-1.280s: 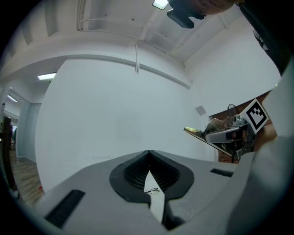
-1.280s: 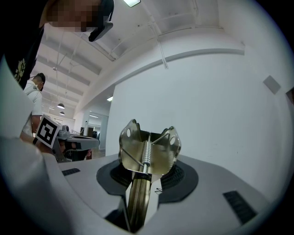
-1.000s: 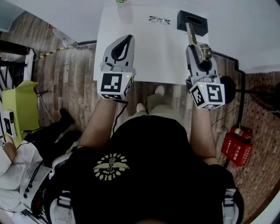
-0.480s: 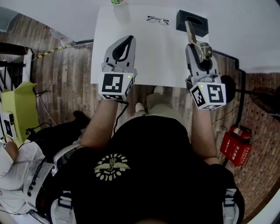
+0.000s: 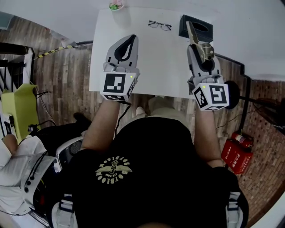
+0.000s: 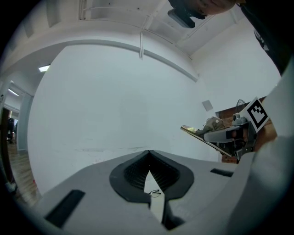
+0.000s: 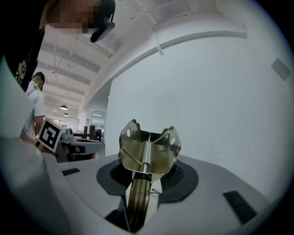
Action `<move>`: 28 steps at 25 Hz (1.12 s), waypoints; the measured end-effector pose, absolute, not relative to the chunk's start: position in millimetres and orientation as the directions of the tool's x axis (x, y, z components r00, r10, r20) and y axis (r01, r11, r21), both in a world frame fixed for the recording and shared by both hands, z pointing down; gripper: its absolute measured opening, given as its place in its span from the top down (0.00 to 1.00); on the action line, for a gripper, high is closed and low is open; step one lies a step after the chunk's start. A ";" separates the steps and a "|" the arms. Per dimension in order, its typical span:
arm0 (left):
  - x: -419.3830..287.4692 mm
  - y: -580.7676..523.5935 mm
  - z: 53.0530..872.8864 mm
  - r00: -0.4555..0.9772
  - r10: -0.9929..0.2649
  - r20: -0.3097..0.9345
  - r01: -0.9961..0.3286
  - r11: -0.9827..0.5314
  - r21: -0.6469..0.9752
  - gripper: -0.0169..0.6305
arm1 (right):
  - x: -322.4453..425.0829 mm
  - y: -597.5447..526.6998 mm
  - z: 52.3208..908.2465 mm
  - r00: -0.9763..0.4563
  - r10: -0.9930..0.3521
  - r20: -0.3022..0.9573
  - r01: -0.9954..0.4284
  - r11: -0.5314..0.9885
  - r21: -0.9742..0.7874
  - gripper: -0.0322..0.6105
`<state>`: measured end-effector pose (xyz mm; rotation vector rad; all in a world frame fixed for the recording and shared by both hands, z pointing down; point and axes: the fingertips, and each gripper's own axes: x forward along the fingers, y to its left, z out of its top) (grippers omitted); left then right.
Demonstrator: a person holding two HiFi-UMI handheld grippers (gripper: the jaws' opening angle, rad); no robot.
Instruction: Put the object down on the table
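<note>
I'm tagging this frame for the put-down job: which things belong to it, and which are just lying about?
Job: brass clamp, gripped by the right gripper; table, where it goes down.
Lying about: glasses, black box and small pot on the table; red extinguisher; left gripper, shut and empty.

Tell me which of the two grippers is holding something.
The right gripper: a brass spring clip is pinched between its fingers. The left gripper has its fingers shut on nothing.

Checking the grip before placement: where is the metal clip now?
Head view, right side: the clip is clamped in the right gripper, above the table's right edge, its tip pointing toward the black box.
</note>
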<state>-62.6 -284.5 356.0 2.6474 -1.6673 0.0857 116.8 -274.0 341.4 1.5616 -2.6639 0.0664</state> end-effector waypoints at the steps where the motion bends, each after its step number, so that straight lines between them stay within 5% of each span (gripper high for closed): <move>1: -59.6 -290.8 356.2 0.428 -0.902 0.054 -0.903 -0.430 -0.021 0.96 | 118.0 -281.0 342.7 -0.494 -0.867 0.068 -0.869 0.494 -0.014 0.75; 28: -34.3 -361.4 368.8 0.353 -0.926 0.132 -0.933 -0.360 -0.027 0.96 | 150.2 -374.5 367.1 -0.569 -0.816 0.098 -0.820 0.555 -0.140 0.75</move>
